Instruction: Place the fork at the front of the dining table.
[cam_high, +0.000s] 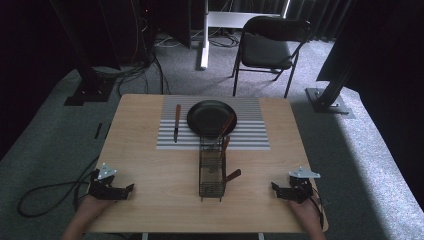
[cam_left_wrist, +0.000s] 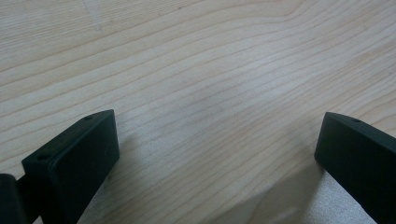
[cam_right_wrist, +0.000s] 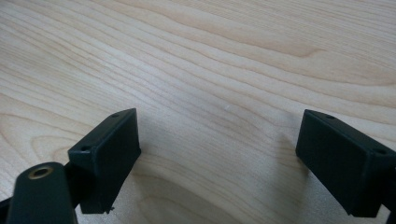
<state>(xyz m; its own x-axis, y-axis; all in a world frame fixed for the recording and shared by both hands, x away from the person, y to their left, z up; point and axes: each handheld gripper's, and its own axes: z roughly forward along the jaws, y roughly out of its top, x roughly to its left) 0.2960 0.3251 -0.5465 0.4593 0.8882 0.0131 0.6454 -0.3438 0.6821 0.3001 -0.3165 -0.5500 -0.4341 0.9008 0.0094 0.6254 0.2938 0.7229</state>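
A black plate (cam_high: 211, 117) sits on a striped grey placemat (cam_high: 250, 135) at the far middle of the wooden table (cam_high: 150, 175). A knife with a wooden handle (cam_high: 176, 122) lies on the mat left of the plate. A dark wire caddy (cam_high: 212, 170) stands in the middle, holding brown-handled utensils (cam_high: 226, 131). My left gripper (cam_high: 127, 190) rests at the near left, open, nothing between its jaws (cam_left_wrist: 217, 144). My right gripper (cam_high: 276, 189) rests at the near right, open over bare wood (cam_right_wrist: 219, 140).
Beyond the table stand a black folding chair (cam_high: 270, 47), a white desk leg (cam_high: 204, 35) and black frame posts (cam_high: 85, 65) on grey carpet. Cables trail on the floor at the left (cam_high: 45, 192). Bare wood lies between the grippers and the caddy.
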